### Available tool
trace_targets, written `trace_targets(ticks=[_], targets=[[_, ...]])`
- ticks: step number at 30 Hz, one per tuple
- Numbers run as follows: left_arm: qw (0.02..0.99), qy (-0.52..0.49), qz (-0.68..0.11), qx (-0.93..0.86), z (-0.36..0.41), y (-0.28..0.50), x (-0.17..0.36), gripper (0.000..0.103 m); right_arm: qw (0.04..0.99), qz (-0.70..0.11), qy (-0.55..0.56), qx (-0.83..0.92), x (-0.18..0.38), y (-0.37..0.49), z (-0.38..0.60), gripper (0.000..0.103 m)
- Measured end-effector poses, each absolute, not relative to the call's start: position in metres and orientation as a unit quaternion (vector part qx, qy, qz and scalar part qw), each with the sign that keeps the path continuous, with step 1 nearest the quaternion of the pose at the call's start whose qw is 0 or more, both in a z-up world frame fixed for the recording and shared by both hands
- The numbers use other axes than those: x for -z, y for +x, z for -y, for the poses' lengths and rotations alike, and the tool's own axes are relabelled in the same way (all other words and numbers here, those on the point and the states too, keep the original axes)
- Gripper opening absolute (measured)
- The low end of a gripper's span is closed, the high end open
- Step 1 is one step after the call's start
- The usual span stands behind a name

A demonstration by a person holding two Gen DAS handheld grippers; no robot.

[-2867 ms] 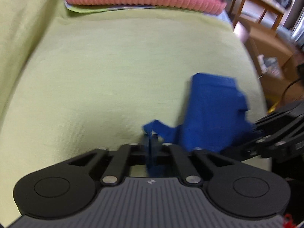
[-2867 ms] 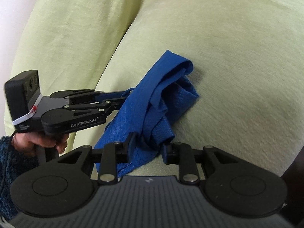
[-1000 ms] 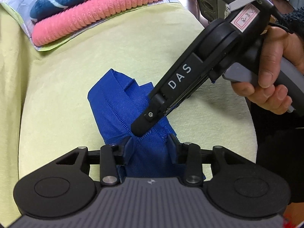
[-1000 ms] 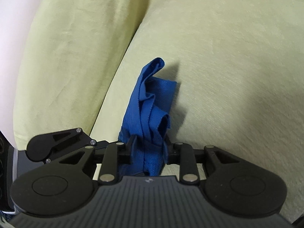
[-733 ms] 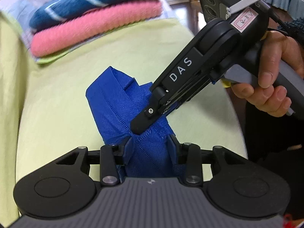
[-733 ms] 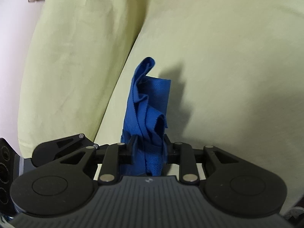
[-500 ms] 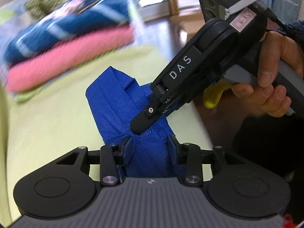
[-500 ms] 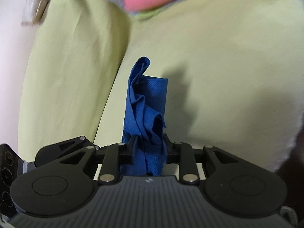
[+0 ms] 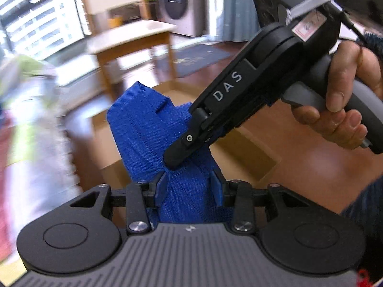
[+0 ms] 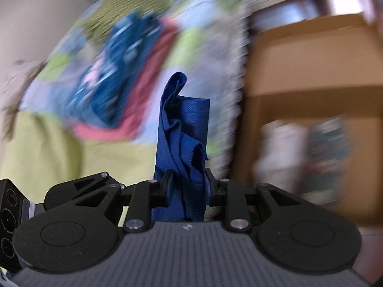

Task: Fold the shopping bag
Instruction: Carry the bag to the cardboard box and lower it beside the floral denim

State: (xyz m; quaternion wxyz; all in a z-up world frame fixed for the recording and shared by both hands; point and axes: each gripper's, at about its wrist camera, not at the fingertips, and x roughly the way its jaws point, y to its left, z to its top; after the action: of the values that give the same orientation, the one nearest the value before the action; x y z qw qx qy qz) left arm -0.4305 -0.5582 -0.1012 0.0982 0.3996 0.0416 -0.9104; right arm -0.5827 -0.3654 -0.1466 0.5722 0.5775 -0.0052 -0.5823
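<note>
Bag (image 9: pixel 153 129) looks mostly folded: a compact, thick bundle of several layers, no flat panel left loose. Judged from that, the folding itself is near done; what remains seems to be a last tidy of the stray strap end and setting the bundle down somewhere.

Position: bag is off any surface, held in the air between the two tools, in front of a blurred pile of coloured textiles (image 10: pixel 134 76) and a brown cardboard box (image 10: pixel 311 71).

Left tool (image 9: pixel 189 186): narrow, clamped on the bag's lower end. Right tool (image 10: pixel 186 184): narrow, gripping the same bundle; in the left view its tip presses the fabric just above the left tool.

Look: deep blue, woven non-stitched texture, seam lines visible; one strap loop (image 10: pixel 176 83) sticks up above the bundle, edges rumpled.
</note>
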Motion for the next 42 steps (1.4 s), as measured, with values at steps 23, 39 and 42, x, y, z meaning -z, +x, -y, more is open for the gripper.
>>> trace_targets(ticks=[23, 39, 42], targets=[[-0.011, 0.488, -0.205, 0.848, 0.600, -0.584, 0.286, 0.045, 0.366, -0.188, 0.657, 0.632, 0.304, -0.685, 0.388, 0.023], [-0.013, 0.507, -0.200, 0.838, 0.615, -0.582, 0.326, 0.044, 0.364, -0.289, 0.638, 0.614, 0.330, -0.659, 0.425, 0.023], [-0.015, 0.510, -0.188, 0.839, 0.614, -0.583, 0.331, 0.043, 0.357, -0.317, 0.632, 0.610, 0.334, -0.655, 0.433, 0.024]])
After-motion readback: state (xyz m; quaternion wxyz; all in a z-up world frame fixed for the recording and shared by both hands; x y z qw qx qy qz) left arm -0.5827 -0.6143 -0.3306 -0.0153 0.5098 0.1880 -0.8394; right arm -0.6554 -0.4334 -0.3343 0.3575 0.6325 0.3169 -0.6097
